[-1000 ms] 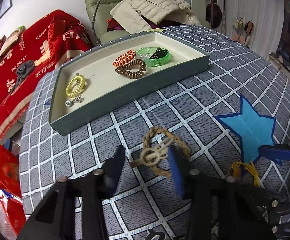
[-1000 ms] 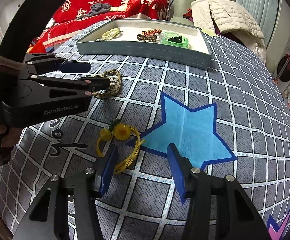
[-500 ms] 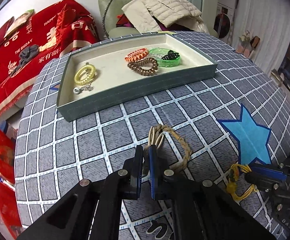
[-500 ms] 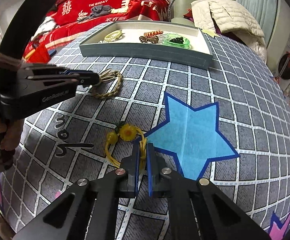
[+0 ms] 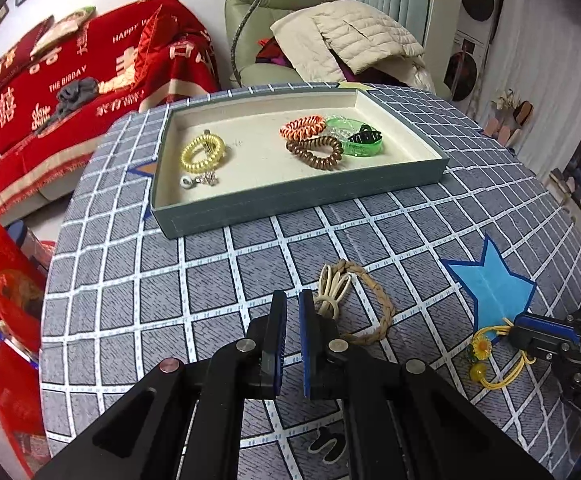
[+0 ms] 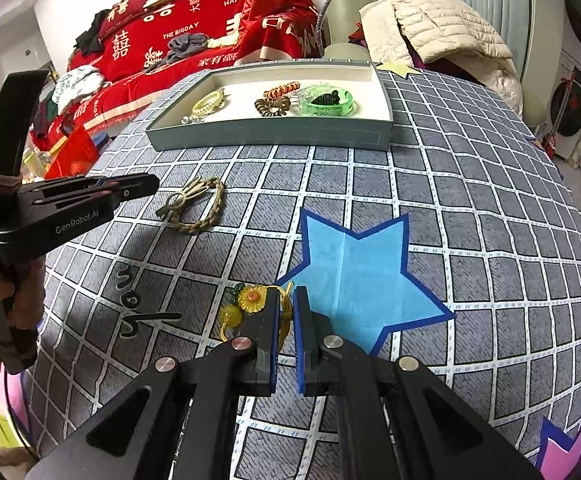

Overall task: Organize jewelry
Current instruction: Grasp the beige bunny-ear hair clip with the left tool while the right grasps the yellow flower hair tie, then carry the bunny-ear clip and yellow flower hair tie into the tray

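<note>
A braided tan bracelet (image 5: 374,300) with cream loops lies on the checked tablecloth. My left gripper (image 5: 292,306) is shut just to its left, nothing showing between the pads. In the right wrist view the left gripper (image 6: 152,184) hangs beside the bracelet (image 6: 202,208), apart from it. My right gripper (image 6: 286,306) is shut on the cord of a yellow sunflower tie (image 6: 250,300), which rests at the edge of a blue star (image 6: 354,264). The left wrist view shows the right gripper (image 5: 516,326) pinching that tie (image 5: 484,354).
A grey-green tray (image 5: 298,200) at the table's far side holds a yellow coil tie (image 5: 202,154), an orange coil (image 5: 302,126), a brown coil (image 5: 314,152), a green bangle (image 5: 358,142) and a small charm. A person's hand (image 6: 22,304) holds the left gripper.
Both grippers went from open to shut. The right one closed on the yellow tie's cord. The left one closed at the bracelet's cream loops, then drew up and left, leaving them beside its finger.
</note>
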Available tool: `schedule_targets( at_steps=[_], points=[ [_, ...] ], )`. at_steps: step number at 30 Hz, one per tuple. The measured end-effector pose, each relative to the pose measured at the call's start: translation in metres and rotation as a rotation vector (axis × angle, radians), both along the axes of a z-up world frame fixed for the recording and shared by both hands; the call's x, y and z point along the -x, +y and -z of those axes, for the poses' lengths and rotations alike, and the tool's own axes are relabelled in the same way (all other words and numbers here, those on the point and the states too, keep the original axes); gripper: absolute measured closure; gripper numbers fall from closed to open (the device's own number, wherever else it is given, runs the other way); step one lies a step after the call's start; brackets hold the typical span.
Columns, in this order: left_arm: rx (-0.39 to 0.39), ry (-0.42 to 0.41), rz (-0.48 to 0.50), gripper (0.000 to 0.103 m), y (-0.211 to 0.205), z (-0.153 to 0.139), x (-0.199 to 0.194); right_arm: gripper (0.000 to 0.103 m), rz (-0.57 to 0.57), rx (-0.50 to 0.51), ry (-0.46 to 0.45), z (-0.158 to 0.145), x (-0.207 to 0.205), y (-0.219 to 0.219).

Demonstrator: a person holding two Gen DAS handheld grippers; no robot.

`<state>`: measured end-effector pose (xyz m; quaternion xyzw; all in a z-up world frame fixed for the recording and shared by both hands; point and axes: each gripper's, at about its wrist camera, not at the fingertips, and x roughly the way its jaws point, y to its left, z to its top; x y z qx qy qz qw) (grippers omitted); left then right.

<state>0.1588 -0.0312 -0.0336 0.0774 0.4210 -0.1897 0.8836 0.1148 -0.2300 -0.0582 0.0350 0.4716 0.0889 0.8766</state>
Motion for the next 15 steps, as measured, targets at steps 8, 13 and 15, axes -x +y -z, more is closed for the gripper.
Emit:
schedule_targets(
  at_steps=[8, 13, 15],
  points=[
    [-0.051, -0.07, -0.006, 0.0, 0.002, -0.007, 0.008, 0.096, -0.004, -0.027, 0.008, 0.003, 0.003, 0.0],
    [-0.124, -0.079, 0.004, 0.0, -0.005, -0.001, 0.003, 0.096, -0.001, -0.04, 0.01, 0.004, 0.004, -0.001],
    [-0.137, -0.069, 0.022, 0.0, -0.009, 0.003, -0.001, 0.096, 0.0, -0.044, 0.009, 0.004, 0.005, -0.002]
  ],
)
